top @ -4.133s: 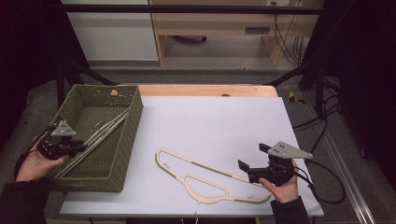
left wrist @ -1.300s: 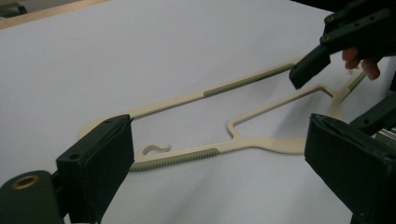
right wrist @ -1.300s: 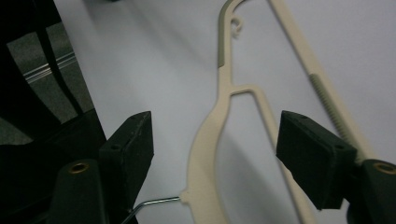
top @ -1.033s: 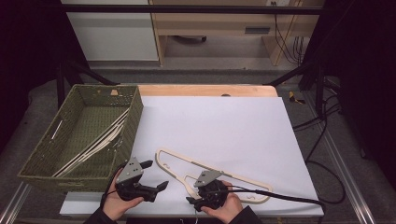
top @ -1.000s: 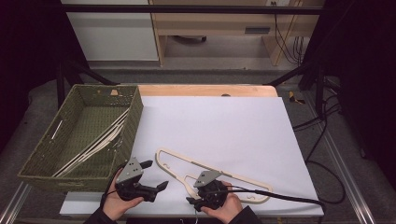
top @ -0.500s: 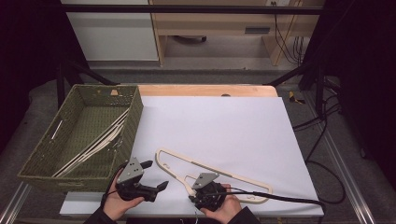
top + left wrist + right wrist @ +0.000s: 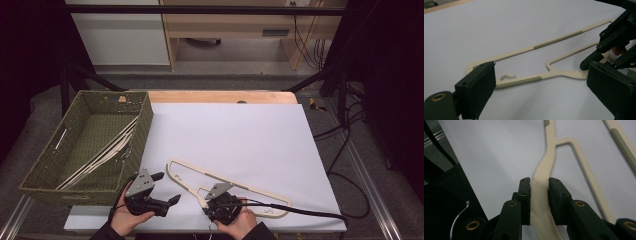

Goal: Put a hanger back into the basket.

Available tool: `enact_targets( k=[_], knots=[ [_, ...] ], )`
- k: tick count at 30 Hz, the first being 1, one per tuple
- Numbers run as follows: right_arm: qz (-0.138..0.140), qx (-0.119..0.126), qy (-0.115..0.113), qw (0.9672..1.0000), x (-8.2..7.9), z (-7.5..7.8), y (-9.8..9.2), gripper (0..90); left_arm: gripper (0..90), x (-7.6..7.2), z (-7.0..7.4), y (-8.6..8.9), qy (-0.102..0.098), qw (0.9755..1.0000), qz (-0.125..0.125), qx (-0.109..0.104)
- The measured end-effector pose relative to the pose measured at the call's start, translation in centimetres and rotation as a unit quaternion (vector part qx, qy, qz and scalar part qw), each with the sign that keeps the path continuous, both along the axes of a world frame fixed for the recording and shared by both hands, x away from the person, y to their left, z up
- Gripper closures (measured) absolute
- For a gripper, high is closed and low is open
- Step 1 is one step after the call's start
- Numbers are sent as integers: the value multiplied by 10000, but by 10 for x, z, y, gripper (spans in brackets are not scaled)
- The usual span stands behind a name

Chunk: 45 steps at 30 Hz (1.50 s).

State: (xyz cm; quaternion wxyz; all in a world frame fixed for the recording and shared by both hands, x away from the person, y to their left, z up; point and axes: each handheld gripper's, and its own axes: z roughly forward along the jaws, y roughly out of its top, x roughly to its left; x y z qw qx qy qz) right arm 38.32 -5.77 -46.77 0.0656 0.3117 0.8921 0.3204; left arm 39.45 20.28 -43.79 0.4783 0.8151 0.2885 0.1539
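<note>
low at table edge, right gripper [image 7: 539, 195] fingers just closed, clamping hanger [image 7: 543, 202]; left gripper [image 7: 541, 97] fingers wide.

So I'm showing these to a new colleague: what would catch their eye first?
Probably the cream hanger lying flat on the white table, its neck pinched in the right claw near the front edge. Next, the green woven basket at the left with more hangers inside, and the open left claw beside it.

right gripper [image 7: 539, 195] newly clamped on hanger [image 7: 543, 202]
</note>
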Motion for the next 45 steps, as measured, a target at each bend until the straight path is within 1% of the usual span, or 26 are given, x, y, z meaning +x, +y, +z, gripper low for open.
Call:
enact_targets(
  k=[1, 2, 4, 7, 9, 10, 11, 15, 18, 19, 21, 22, 24, 25, 27, 29, 31, 33, 35, 36, 37, 38, 40, 42, 44, 45],
  knots=[
    [-6, -42, 13, 10000, 0, 1, -1, 728, 86, 0, 0, 0, -7, 10000, -20, 13],
    [81, 11, -26, 10000, 1, 2, -2, 728, 86, 0, 0, -1, -4, 10000, -32, 21],
    [50, 52, 9, 10000, 1, 5, -3, 728, 86, 0, -1, -2, -10, 9999, -75, 73],
    [73, 112, 54, 9999, 1, 9, -5, 728, 86, 1, -3, -5, -1, 9997, -169, 185],
    [153, 135, -2, 9998, 1, 12, -7, 729, 86, 1, -4, -8, 16, 9993, -251, 282],
    [68, 117, 42, 9999, 0, 15, -7, 729, 86, 2, -4, -10, 12, 9986, -334, 400],
    [129, 134, -14, 9998, 1, 16, -8, 729, 88, 2, -5, -13, 8, 9980, -399, 492],
    [246, 178, 6, 9995, 3, 19, -11, 730, 90, 4, -8, -22, -3, 9944, -641, 841],
    [202, 206, 72, 9996, 3, 20, -11, 730, 96, 7, -9, -32, -96, 9904, -776, 1137],
    [234, 201, 73, 9995, 3, 20, -12, 730, 96, 8, -9, -35, -105, 9897, -823, 1167],
    [251, 198, 77, 9995, 3, 21, -13, 730, 101, 12, -9, -39, -123, 9873, -940, 1277],
    [234, 246, 90, 9994, 3, 21, -12, 730, 106, 14, -9, -42, -158, 9853, -969, 1400],
    [297, 245, 99, 9992, 4, 22, -13, 730, 120, 17, -11, -47, -197, 9823, -1058, 1530],
    [296, 208, 95, 9993, 4, 22, -13, 730, 133, 18, -11, -49, -204, 9815, -1095, 1554],
    [297, 203, 93, 9993, 4, 23, -14, 730, 149, 19, -13, -54, -265, 9771, -1206, 1735],
    [290, 244, 85, 9992, 3, 24, -14, 731, 163, 20, -15, -58, -355, 9712, -1331, 1943],
    [313, 248, 65, 9992, 4, 25, -15, 731, 181, 21, -17, -63, -403, 9692, -1371, 2004],
    [320, 215, 64, 9992, 3, 27, -16, 731, 204, 22, -17, -67, -502, 9637, -1454, 2180],
    [288, 269, 63, 9992, 3, 27, -16, 731, 215, 22, -18, -71, -562, 9619, -1491, 2222],
    [314, 261, 71, 9991, 3, 28, -16, 732, 221, 22, -19, -74, -616, 9600, -1532, 2263],
    [308, 234, 65, 9992, 3, 29, -17, 732, 232, 21, -19, -76, -674, 9571, -1559, 2347],
    [338, 290, 56, 9990, 3, 29, -17, 732, 241, 21, -20, -78, -735, 9555, -1564, 2390],
    [323, 248, 60, 9992, 3, 32, -18, 732, 274, 20, -20, -83, -848, 9528, -1612, 2430],
    [343, 263, 32, 9991, 3, 33, -19, 733, 317, 20, -20, -88, -948, 9491, -1672, 2496],
    [366, 252, 22, 9990, 3, 35, -21, 734, 358, 20, -21, -91, -1006, 9470, -1724, 2516],
    [378, 315, 8, 9988, 3, 36, -21, 735, 376, 20, -21, -92, -1027, 9466, -1738, 2514]
  ],
)
